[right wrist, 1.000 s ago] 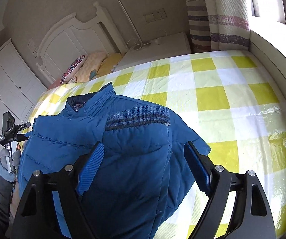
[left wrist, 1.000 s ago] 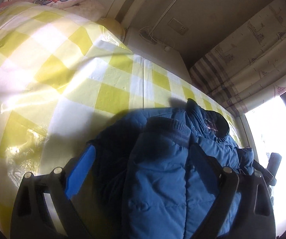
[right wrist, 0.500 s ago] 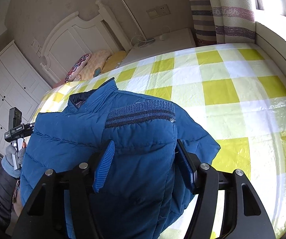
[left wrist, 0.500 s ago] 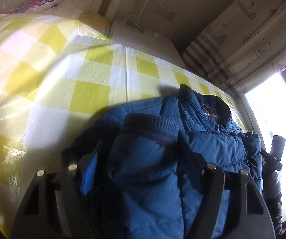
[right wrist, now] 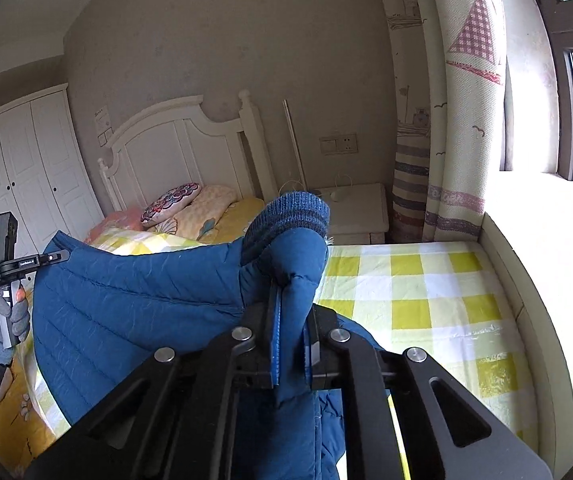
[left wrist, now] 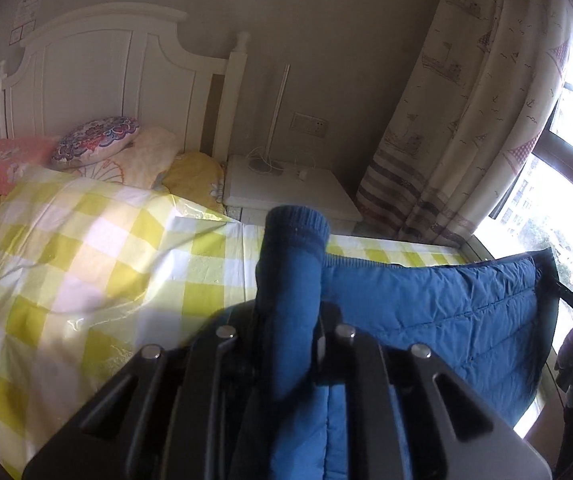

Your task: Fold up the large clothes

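One quilted blue puffer jacket [left wrist: 438, 312] hangs lifted over the yellow-and-white checked bed [left wrist: 86, 264]. Two hand-held grippers: the left hand-held gripper [left wrist: 286, 344] and right hand-held gripper [right wrist: 290, 344] each clamp a ribbed-cuffed sleeve pointing toward 12 o'clock.

Home bedroom: bed [right wrist: 426, 300] with white headboard [left wrist: 98, 80], pillows [left wrist: 94, 142], wardrobe [right wrist: 18, 168], nightstand [left wrist: 290, 192], window curtain [right wrist: 462, 120].

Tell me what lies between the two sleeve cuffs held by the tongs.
The blue quilted jacket's body spans between both ribbed cuffs; the right wrist view shows it.
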{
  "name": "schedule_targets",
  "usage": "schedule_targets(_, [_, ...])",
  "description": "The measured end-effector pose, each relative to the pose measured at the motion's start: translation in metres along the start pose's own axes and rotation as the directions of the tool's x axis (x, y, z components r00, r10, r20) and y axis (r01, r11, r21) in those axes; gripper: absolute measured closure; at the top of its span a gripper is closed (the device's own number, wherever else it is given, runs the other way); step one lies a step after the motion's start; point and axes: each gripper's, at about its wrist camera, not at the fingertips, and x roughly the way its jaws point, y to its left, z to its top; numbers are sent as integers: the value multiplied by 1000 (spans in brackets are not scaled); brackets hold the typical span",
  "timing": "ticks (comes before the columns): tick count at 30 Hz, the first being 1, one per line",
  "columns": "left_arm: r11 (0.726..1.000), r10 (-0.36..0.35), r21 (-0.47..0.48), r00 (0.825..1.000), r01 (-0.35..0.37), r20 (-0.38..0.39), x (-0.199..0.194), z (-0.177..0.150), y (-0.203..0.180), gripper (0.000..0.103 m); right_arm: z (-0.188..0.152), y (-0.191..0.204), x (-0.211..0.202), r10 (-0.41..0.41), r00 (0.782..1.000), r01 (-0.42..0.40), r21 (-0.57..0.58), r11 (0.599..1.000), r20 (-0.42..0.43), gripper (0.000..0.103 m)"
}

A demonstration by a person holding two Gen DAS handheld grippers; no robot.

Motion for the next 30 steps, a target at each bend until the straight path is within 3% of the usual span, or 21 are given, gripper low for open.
schedule_targets(3, [998, 61, -25, 998, -62, -22, 35, 35, 1, 87, 23, -8, 43, -78, 996, 80, 38, 996, -47, 94])
schedule_targets(6, [990, 125, -46, 987, -130, -106, 92, 38, 5, 86, 10, -21, 100, -144, 975, 159, 78, 984, -170, 94])
schedule_targets(9, [971, 231, 0, 947, -237, -225, 158, 0, 11, 86, -43, -42, 158, -207, 913, 247, 73, 966, -352, 94])
schedule_targets(10, [965, 253, 2, 927, -262, -278, 179, -21, 18, 83, -65, -49, 172, -184, 895, 242, 98, 965, -406, 93])
schedule_targets(11, [966, 241, -15, 915, -259, -324, 194, -38, 24, 77, -78, -56, 177, -139, 900, 217, 149, 965, -412, 92])
schedule_targets(13, [962, 240, -55, 921, -269, -308, 194, -43, 34, 73, -81, -62, 175, -125, 906, 214, 183, 960, -403, 92])
schedule_targets(16, [945, 291, -59, 908, -322, -303, 192, -44, 40, 55, -82, -66, 176, -98, 913, 197, 215, 957, -397, 82])
schedule_targets(18, [940, 293, -92, 916, -328, -274, 185, -42, 45, 48, -79, -69, 172, -103, 913, 209, 236, 949, -395, 57])
schedule_targets(20, [934, 313, -119, 933, -337, -179, 163, -37, 44, 42, -69, -65, 158, -136, 924, 229, 233, 945, -357, 40])
schedule_targets(22, [921, 368, -121, 929, -369, -33, 130, -25, 30, 32, -49, -43, 138, -184, 943, 236, 164, 958, -278, 40])
schedule_targets(24, [922, 382, -83, 922, -377, 64, 110, -11, 5, 28, -28, -11, 135, -167, 956, 189, 67, 980, -242, 40])
schedule_targets(26, [932, 363, 9, 931, -363, 52, 116, 3, -30, 27, -15, 34, 147, -158, 958, 145, -69, 987, -241, 40])
schedule_targets(28, [915, 384, 145, 923, -376, -23, 143, 8, -72, 27, -14, 81, 169, -170, 953, 116, -218, 969, -249, 40])
schedule_targets(30, [904, 384, 232, 921, -360, -68, 170, 4, -102, 27, -22, 116, 201, -179, 936, 78, -317, 945, -304, 41])
